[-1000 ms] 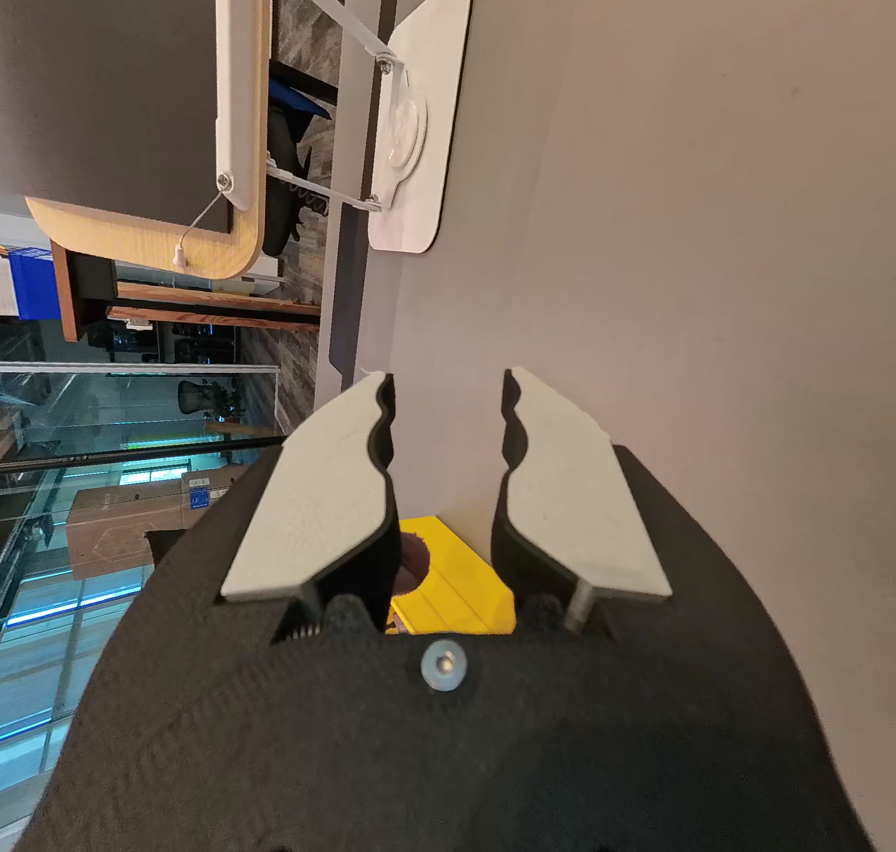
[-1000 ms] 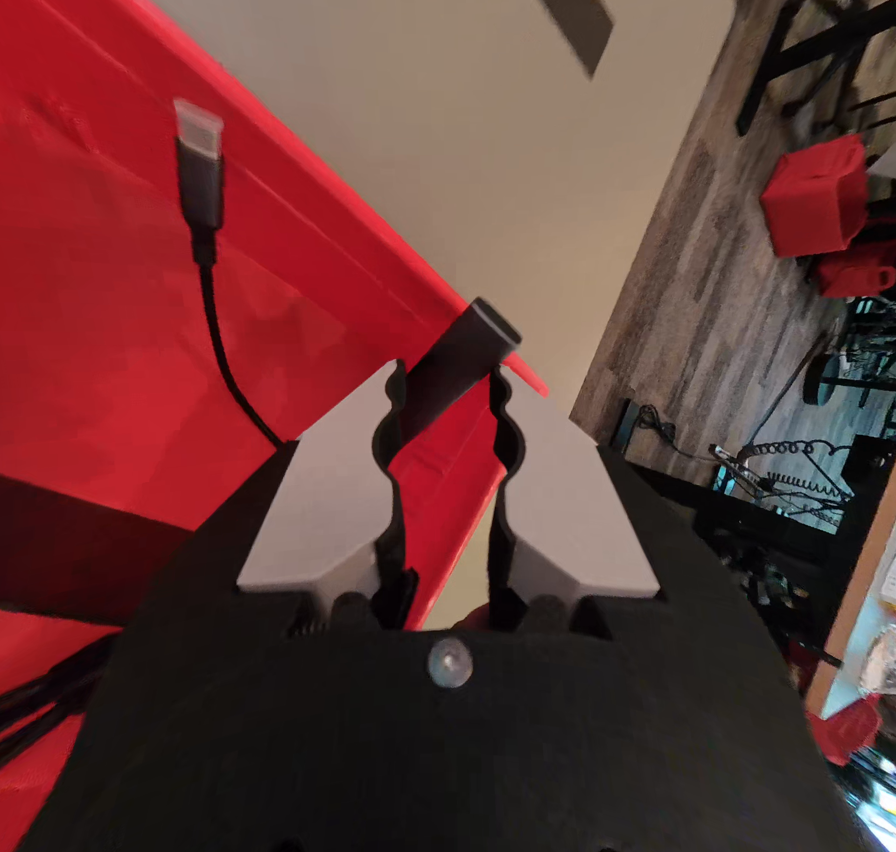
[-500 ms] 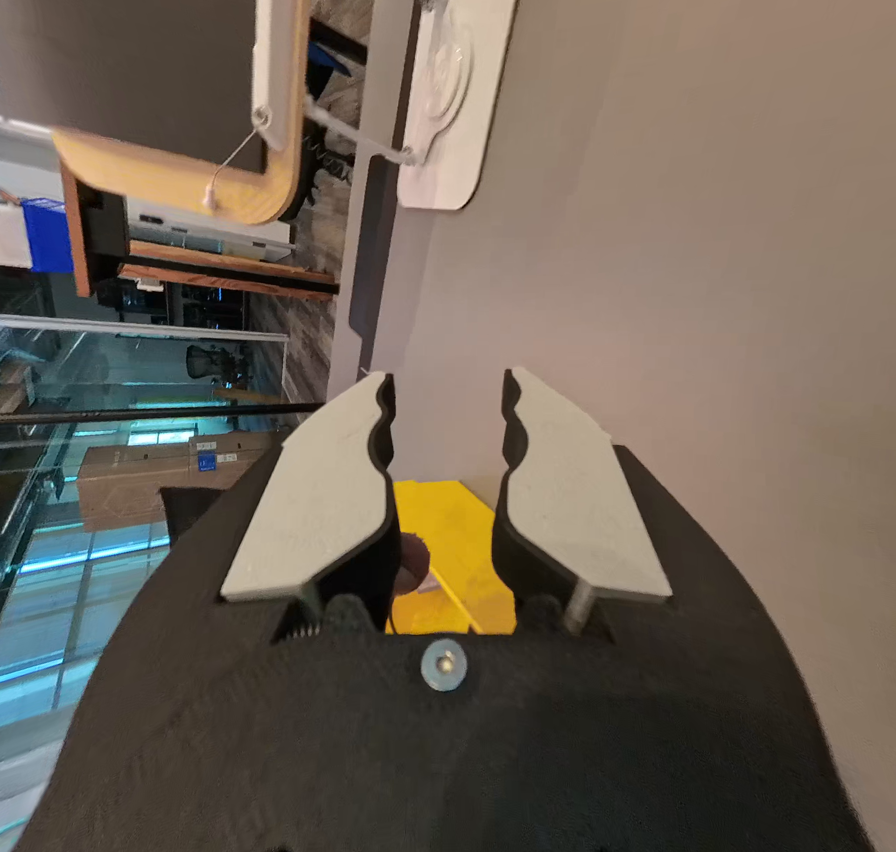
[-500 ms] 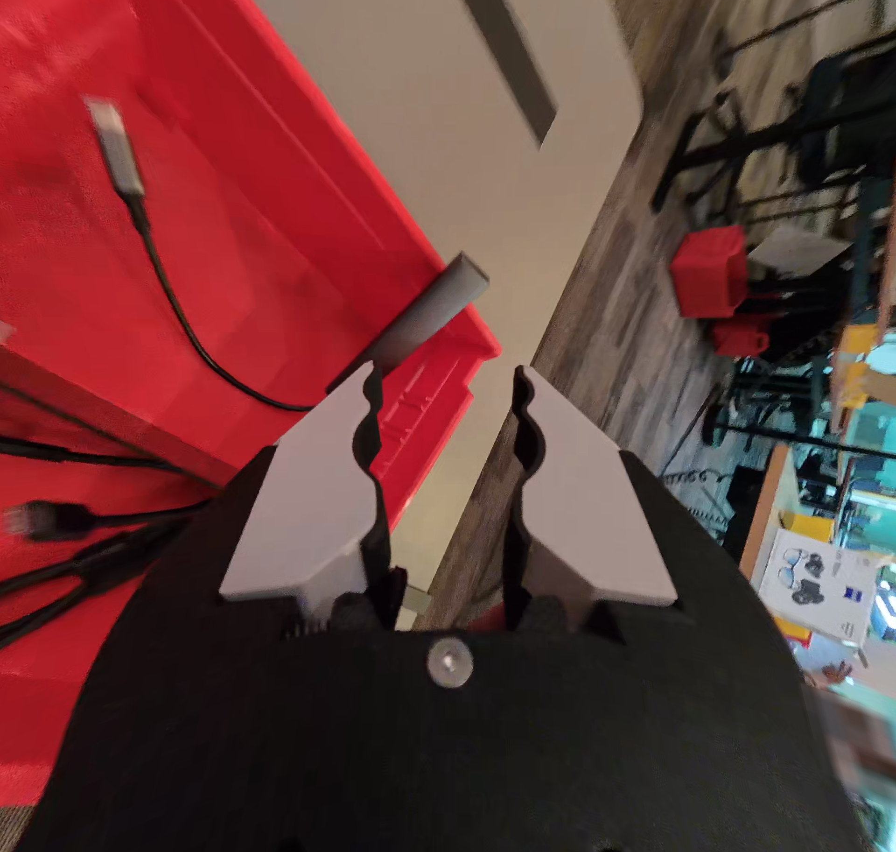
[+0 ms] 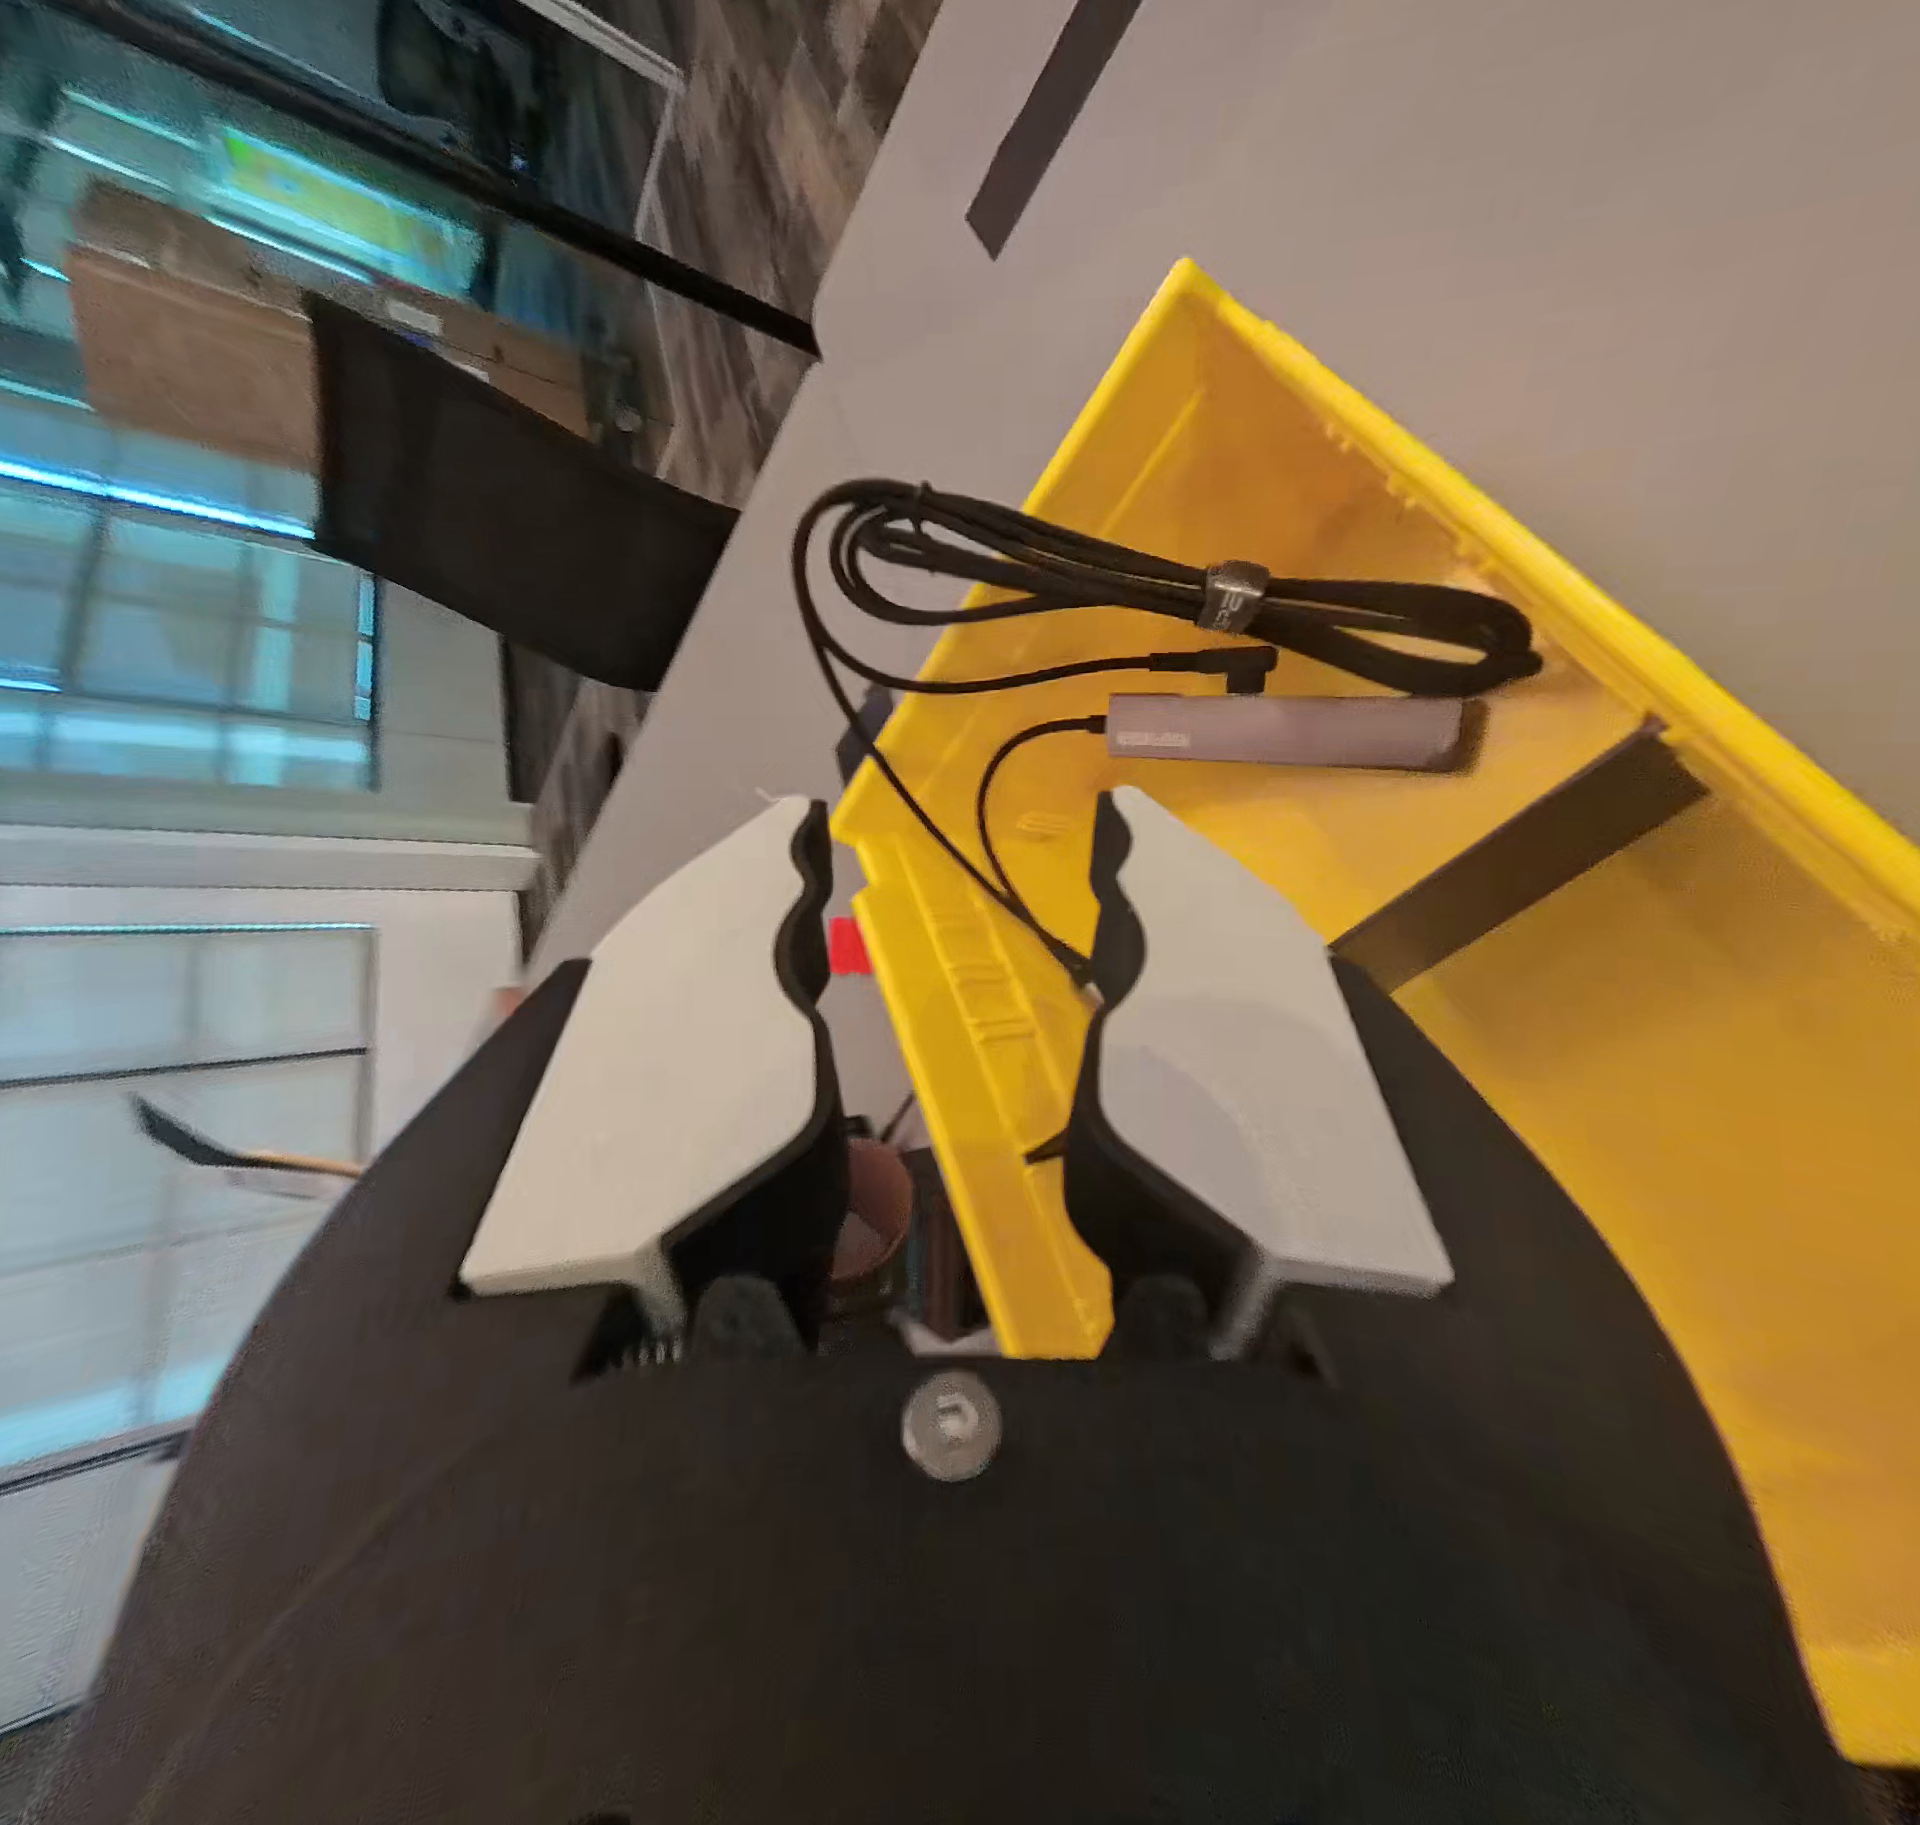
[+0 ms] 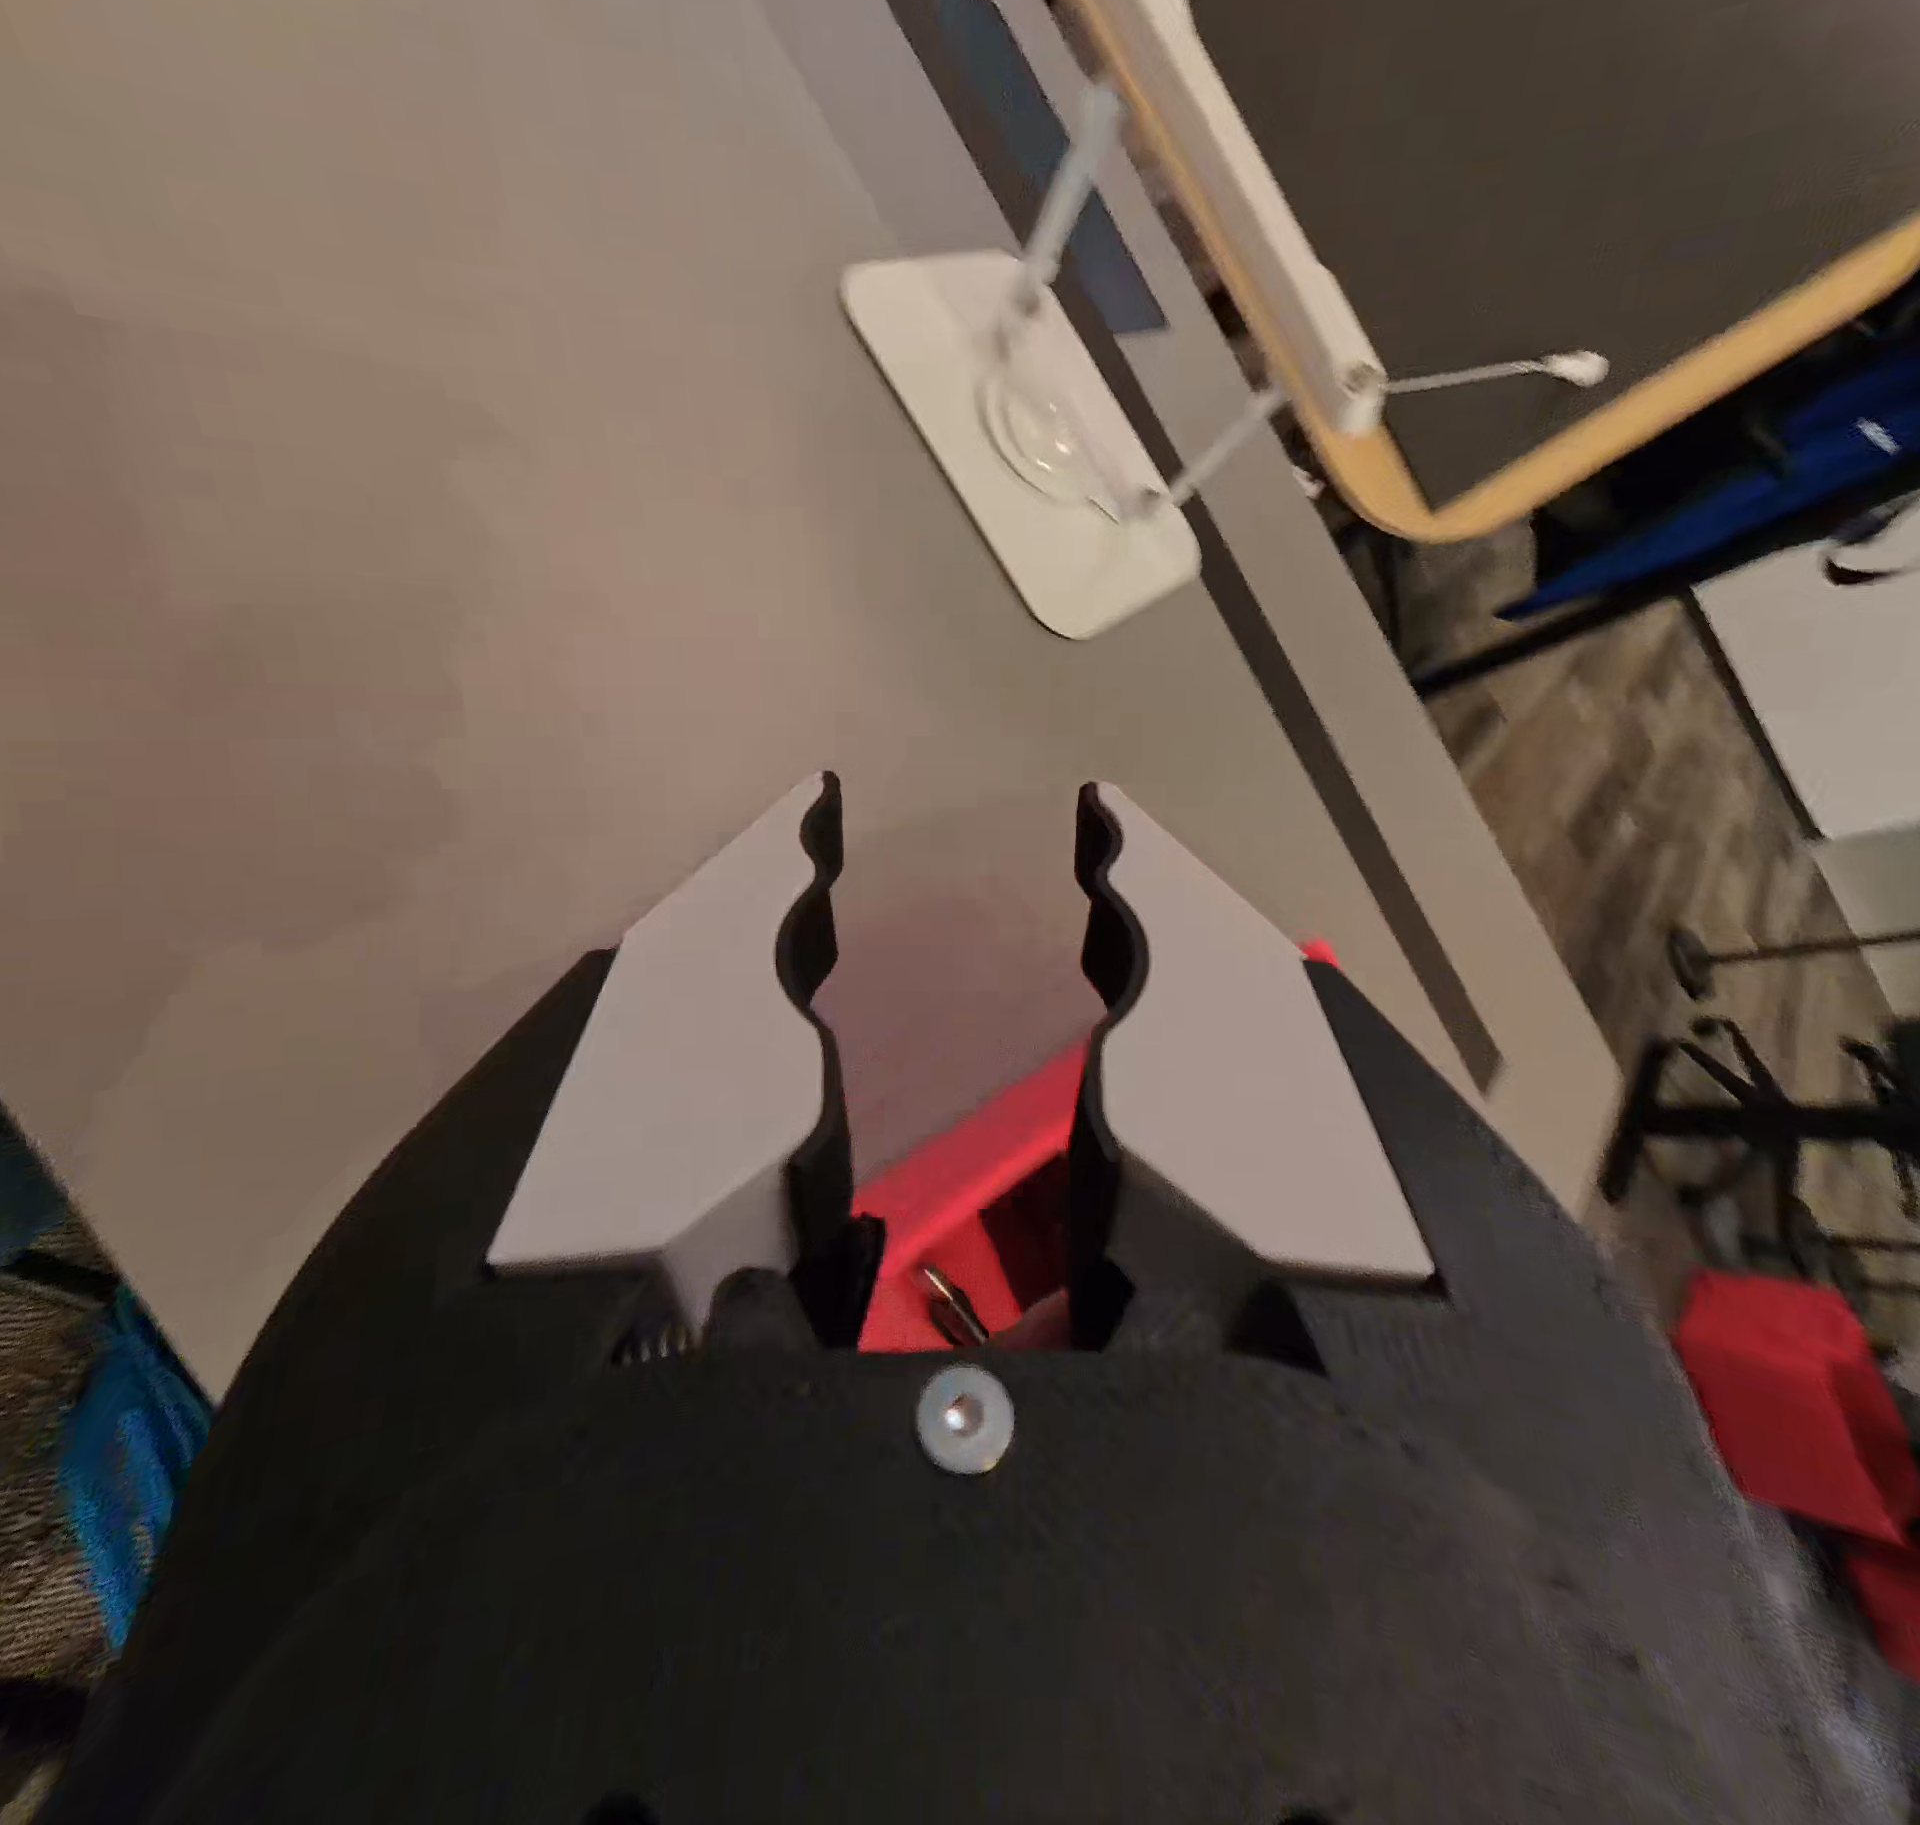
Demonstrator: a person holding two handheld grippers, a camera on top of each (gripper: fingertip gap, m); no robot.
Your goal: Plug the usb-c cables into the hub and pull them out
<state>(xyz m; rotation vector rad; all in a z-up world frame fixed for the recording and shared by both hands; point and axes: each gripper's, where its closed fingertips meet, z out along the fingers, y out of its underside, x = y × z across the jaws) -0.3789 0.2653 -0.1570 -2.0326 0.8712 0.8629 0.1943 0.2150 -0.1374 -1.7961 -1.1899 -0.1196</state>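
Two grippers, both jaws spread, holding nothing. Right gripper [image 6: 954,809] has let go of hub it pinched a second ago; red bin [image 6: 971,1115] now only at lower centre. Left gripper [image 5: 961,825] now faces yellow bin [image 5: 1403,487]: grey hub [image 5: 1283,728] at centre right, bundled cable [image 5: 1174,580] above it. Likely next: grasp from yellow bin.

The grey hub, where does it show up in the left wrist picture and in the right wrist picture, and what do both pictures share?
Left wrist view: the grey hub lies in the yellow bin, above and right of the open left gripper, below the bundled black cable.
Right wrist view: not in it; the open right gripper faces bare table.
Shared landmark: the grey table.
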